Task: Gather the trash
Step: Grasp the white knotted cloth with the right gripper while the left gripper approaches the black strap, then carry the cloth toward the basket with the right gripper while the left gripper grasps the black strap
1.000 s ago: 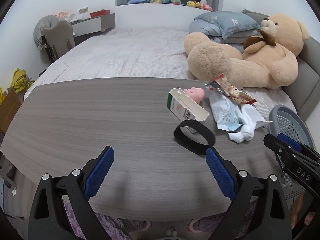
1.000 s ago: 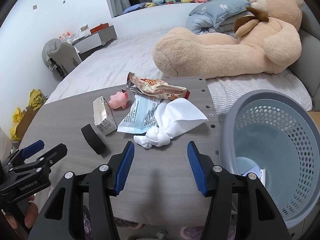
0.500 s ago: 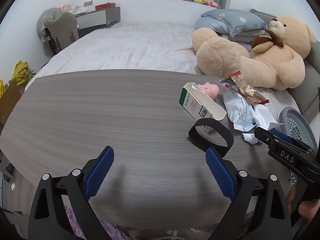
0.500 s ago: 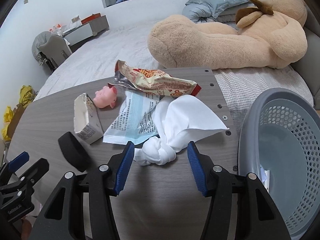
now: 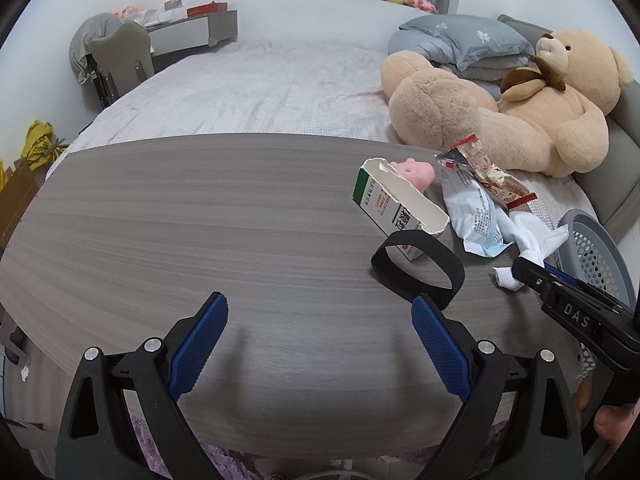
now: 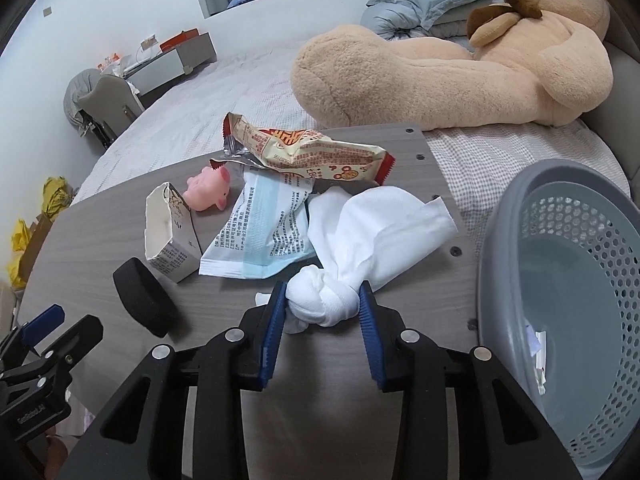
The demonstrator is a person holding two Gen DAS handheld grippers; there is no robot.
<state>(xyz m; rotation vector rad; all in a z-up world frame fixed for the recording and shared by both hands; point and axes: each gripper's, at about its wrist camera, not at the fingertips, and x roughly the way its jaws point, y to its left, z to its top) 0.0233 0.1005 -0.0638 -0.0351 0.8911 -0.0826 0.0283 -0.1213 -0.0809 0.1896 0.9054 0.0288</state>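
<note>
On table point(image 6: 360, 400) — right gripper point(image 6: 322, 308) clamps knotted tissue point(image 6: 324, 300) | left gripper point(image 5: 320, 344) agape — empty

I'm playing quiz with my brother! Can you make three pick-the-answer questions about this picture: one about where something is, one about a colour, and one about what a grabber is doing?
1. Where is the pink pig toy?
A. In the basket
B. On the table, beside the torn carton
C. On the bed

2. What colour is the basket?
A. Grey
B. Red
C. Green

3. What is the right gripper doing?
A. Hanging wide open over bare table
B. Pinching the snack wrapper
C. Sitting around the white knotted tissue

Answers:
1. B: the pig lies on the table next to the torn carton.
2. A: its rim and holed wall are grey.
3. C: the white knotted tissue sits between the blue pads, which look to touch it on both sides, while the left gripper is open over bare tabletop.
</note>
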